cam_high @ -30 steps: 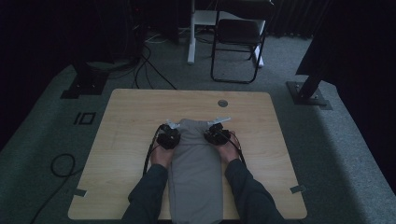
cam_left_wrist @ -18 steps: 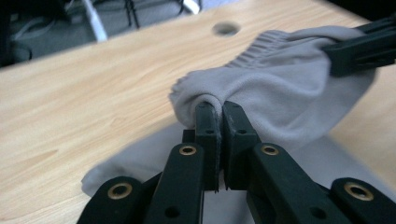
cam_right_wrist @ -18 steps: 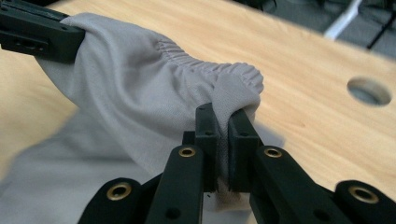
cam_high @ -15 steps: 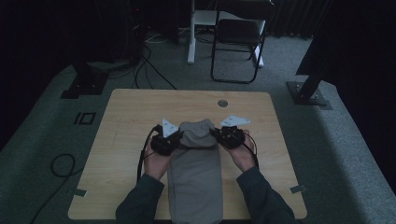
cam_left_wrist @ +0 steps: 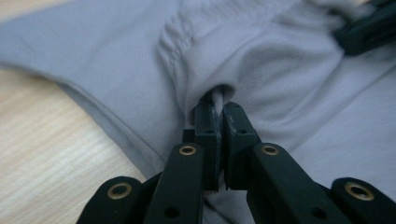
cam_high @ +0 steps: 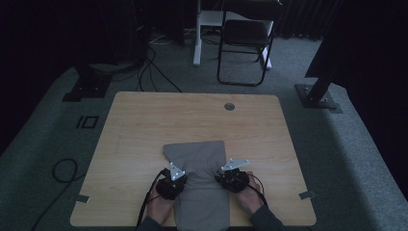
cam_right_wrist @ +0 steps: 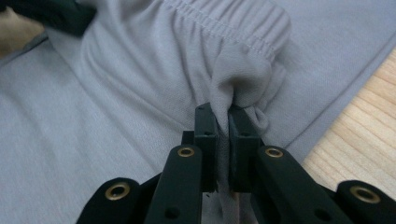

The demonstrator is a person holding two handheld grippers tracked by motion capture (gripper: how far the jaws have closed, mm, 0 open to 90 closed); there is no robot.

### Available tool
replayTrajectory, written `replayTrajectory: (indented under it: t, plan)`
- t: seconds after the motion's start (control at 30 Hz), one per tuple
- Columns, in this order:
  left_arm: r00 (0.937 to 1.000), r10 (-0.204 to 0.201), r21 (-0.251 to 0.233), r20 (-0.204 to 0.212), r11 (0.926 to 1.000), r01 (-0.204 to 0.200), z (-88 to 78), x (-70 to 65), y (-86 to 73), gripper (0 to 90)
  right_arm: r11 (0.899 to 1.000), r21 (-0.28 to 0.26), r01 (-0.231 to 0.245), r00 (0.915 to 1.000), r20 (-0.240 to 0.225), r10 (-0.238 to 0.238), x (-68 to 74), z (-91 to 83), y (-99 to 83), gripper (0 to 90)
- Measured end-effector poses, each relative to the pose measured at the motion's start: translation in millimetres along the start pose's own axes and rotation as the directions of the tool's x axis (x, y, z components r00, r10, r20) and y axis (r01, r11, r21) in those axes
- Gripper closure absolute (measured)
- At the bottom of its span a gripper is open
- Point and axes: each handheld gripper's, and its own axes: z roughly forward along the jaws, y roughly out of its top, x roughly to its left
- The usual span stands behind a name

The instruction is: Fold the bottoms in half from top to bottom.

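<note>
A grey garment [cam_high: 195,156] with an elastic waistband lies on the wooden table [cam_high: 144,125], reaching from its middle to the near edge. My left gripper [cam_high: 182,182] is shut on a bunch of the waistband at the garment's left side, and my right gripper [cam_high: 223,177] is shut on it at the right side. In the left gripper view the jaws [cam_left_wrist: 218,109] pinch a fold of the grey garment [cam_left_wrist: 261,60]. In the right gripper view the jaws [cam_right_wrist: 222,114] pinch gathered fabric just below the waistband seam [cam_right_wrist: 224,23]. The held end lies back over the garment's lower layer.
A round hole [cam_high: 229,106] sits in the table near its far edge. A folding chair [cam_high: 245,38] and dark stand bases [cam_high: 317,96] are on the carpet beyond. Cables [cam_high: 62,168] lie on the floor at left. Bare wood flanks the garment.
Both grippers lifted the garment's far end and drew it toward the near edge, folding it back over itself. The hands now sit close to the table's front.
</note>
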Motion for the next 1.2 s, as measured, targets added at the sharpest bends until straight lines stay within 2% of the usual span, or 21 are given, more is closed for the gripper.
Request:
replayTrajectory:
  t: [0.1,0.23,0.27,0.3,0.33,0.43,0.57,0.6,0.67,0.7,0.93,1.07,1.1,1.2]
  plan:
    - [0.9999,0.001,-0.001,-0.012,1.0000,-0.001,4.6,4.4,4.8,86.6,1.000,-0.002,0.026,0.9990,0.036,-0.026,0.6,4.1,4.2,85.2]
    - [0.9996,0.009,-0.015,-0.025,0.9999,-0.009,12.1,11.9,10.4,86.7,1.000,-0.022,-0.018,0.9996,0.021,0.018,-13.1,13.0,12.7,85.3]
    - [0.9997,-0.014,-0.028,-0.019,0.9995,0.013,17.9,20.3,14.6,86.7,0.999,-0.026,-0.025,0.9994,0.021,0.026,-16.6,15.7,15.5,85.4]
    - [0.9997,-0.014,-0.028,-0.019,0.9995,0.013,17.9,20.3,14.6,86.7,0.999,-0.033,-0.027,0.9994,0.021,0.027,-20.7,18.7,18.4,85.4]
    - [0.9994,-0.029,-0.031,-0.021,0.9991,0.028,23.3,28.1,20.3,86.7,0.999,-0.035,-0.034,0.9992,0.019,0.035,-24.7,21.7,21.8,85.4]
    - [0.9986,-0.032,-0.030,-0.043,0.9991,0.031,31.2,36.3,29.2,86.7,0.998,-0.038,-0.043,0.9983,0.036,0.045,-33.3,30.9,33.1,85.5]
    - [0.9978,-0.037,-0.028,-0.055,0.9990,0.036,38.6,46.0,37.6,86.7,0.999,-0.030,-0.043,0.9977,0.051,0.045,-40.8,39.7,45.0,85.5]
    - [0.9970,-0.047,-0.034,-0.062,0.9984,0.045,43.7,52.8,42.4,86.7,0.998,-0.030,-0.054,0.9973,0.048,0.056,-47.8,45.4,52.3,85.4]
    - [0.9962,-0.057,-0.035,-0.065,0.9979,0.055,46.0,56.1,44.8,86.8,0.997,-0.029,-0.071,0.9963,0.046,0.073,-51.3,48.3,56.0,85.5]
    - [0.9948,-0.080,-0.040,-0.062,0.9962,0.078,50.3,62.8,49.1,86.8,0.995,-0.031,-0.096,0.9940,0.050,0.098,-57.0,54.4,63.5,85.5]
    - [0.9914,-0.090,-0.035,-0.095,0.9956,0.087,61.2,74.6,62.2,86.8,0.993,-0.017,-0.113,0.9911,0.069,0.114,-66.6,67.4,81.7,85.5]
    - [0.9895,-0.086,-0.014,-0.116,0.9963,0.085,68.6,81.7,73.3,86.7,0.993,-0.006,-0.114,0.9910,0.069,0.114,-74.5,73.1,90.5,85.4]
    - [0.9891,-0.083,-0.012,-0.121,0.9965,0.083,70.6,83.3,75.7,86.7,0.991,0.000,-0.131,0.9891,0.067,0.131,-77.2,74.2,93.0,85.4]
    - [0.9884,-0.095,-0.002,-0.118,0.9954,0.095,74.5,89.2,82.6,86.7,0.991,0.020,-0.135,0.9879,0.080,0.133,-83.3,78.3,101.8,85.4]
